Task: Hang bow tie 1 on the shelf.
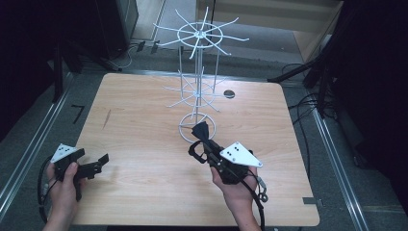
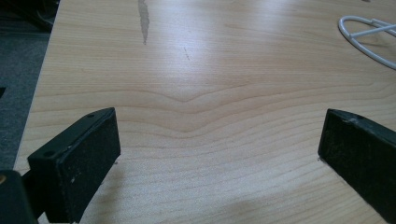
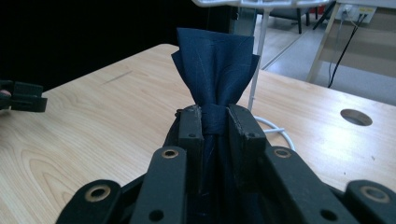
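At the lower left of the high view, the left gripper (image 1: 98,163) rests low over the wooden table (image 1: 144,130), its jaws spread wide with bare wood between them. Right of centre, the right gripper (image 1: 201,131) pinches a bunched dark blue cloth (image 3: 215,70) tight between its jaws. Just beyond stands a white wire rack (image 1: 198,62), its ring base on the table.

The pale wooden surface (image 1: 144,120) with rounded corners is standing on a grey floor (image 1: 29,139). A white wire rack (image 1: 197,91) is standing on it near the far middle, its round base resting on the wood. A small round hole (image 1: 229,94) is lying just beside the rack.
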The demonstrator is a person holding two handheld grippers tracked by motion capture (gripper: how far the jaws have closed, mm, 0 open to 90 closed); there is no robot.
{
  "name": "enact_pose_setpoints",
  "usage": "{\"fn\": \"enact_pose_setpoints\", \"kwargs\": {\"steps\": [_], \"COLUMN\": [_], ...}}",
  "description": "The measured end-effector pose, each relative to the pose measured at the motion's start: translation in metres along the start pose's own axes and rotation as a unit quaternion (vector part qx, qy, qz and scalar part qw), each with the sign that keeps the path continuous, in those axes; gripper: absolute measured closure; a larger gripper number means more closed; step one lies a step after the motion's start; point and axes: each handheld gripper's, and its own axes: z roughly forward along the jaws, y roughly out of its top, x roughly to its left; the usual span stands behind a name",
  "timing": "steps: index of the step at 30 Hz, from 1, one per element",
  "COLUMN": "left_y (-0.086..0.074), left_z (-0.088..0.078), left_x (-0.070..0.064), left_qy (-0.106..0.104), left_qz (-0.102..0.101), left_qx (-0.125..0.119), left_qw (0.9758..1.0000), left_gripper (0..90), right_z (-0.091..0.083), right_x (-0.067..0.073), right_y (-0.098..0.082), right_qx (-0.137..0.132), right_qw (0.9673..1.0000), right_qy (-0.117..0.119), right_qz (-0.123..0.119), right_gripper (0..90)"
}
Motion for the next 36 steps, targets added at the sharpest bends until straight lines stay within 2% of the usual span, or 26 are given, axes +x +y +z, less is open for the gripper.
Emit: {"fn": "enact_pose_setpoints", "kwargs": {"steps": [15, 36], "left_y": [0.0, 0.0], "left_z": [0.0, 0.0], "left_x": [0.0, 0.0], "left_qy": [-0.001, -0.003], "left_qz": [0.0, -0.004], "left_qx": [0.001, 0.001], "left_qw": [1.0, 1.0], "left_gripper": [0.0, 0.0], "right_z": [-0.006, -0.001], "right_x": [0.004, 0.01], "right_y": [0.022, 0.055], "right_qx": [-0.022, -0.046], "right_qw": [0.9997, 0.9987], "right_qy": [0.004, 0.015], "right_qz": [-0.006, -0.012], "right_gripper": [77.7, 77.7]}}
